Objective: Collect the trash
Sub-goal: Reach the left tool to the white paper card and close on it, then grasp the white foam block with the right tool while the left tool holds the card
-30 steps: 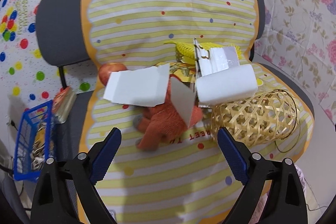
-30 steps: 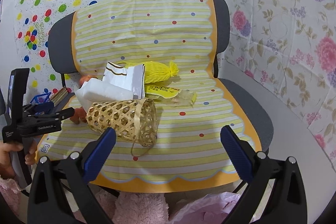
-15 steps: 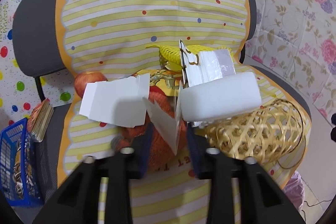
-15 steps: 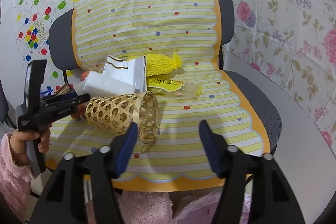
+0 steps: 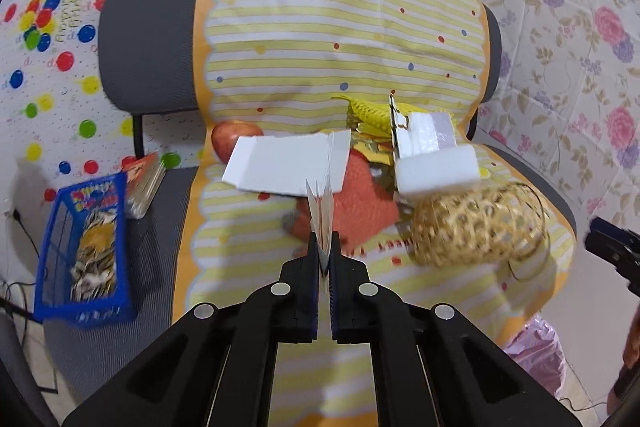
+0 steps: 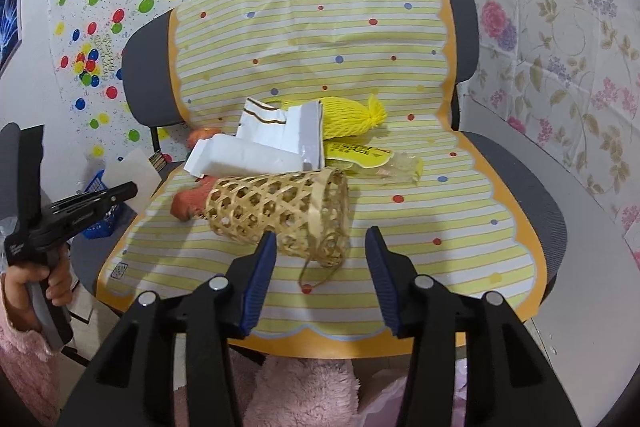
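Observation:
My left gripper (image 5: 325, 247) is shut on a white folded card (image 5: 288, 167) and holds it above the chair seat; it also shows at the left of the right wrist view (image 6: 96, 203) with the card (image 6: 136, 171). My right gripper (image 6: 322, 247) is open and empty, just in front of a woven bamboo basket (image 6: 280, 211) lying on its side. Behind the basket lie a white foam block (image 6: 248, 161), a white paper bag (image 6: 292, 131), a yellow net pouch (image 6: 352, 119), a yellow wrapper (image 6: 356, 153) and an orange cloth (image 6: 188, 201).
The chair seat is covered by a yellow striped cloth (image 6: 420, 211). A red apple (image 5: 232, 139) sits at the seat's back left. A blue basket (image 5: 84, 247) with clutter stands left of the chair. A pink bag (image 5: 536, 359) lies below the seat's front right. Floral wall at right.
My left gripper closed on the white card and pulled it back and up off the pile. My right gripper narrowed partly and moved closer to the bamboo basket.

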Available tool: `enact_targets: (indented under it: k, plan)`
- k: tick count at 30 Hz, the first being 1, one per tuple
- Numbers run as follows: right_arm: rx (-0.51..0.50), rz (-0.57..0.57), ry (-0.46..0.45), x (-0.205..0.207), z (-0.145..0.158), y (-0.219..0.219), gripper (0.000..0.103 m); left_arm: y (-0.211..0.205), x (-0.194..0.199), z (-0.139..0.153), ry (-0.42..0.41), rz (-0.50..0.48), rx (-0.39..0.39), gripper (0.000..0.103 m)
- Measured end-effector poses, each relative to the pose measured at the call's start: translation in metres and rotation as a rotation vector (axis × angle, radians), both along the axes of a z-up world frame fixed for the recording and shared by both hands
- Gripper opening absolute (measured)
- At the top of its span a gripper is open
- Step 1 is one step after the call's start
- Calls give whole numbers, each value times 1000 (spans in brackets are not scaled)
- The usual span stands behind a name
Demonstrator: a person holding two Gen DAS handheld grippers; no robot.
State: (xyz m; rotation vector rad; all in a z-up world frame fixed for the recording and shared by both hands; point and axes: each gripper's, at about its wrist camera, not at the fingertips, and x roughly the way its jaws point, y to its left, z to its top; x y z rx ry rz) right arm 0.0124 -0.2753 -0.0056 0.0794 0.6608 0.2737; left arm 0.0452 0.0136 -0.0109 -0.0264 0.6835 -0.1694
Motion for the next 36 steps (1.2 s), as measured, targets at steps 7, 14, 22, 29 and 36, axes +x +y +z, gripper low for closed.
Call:
enact_targets:
  k: [7,14,22,29,36]
  plan:
    - [20,15,12,13,-8,9,58,-11,-23,-9,12,-28,2,4]
    - [-61,92,-43,27,9,36,58,-10,-17,-7,10,-19,4,5]
    - [-226,239,-79,57,15,82,79,-8,-7,-10,23,-20,7,5]
    - [-332,357,-95,81,13,113,79,-8,-2,-16,38,-30,1,5]
    - [-489,443,-110,102,3,132,45,-7,2,-17,37,-29,1,5]
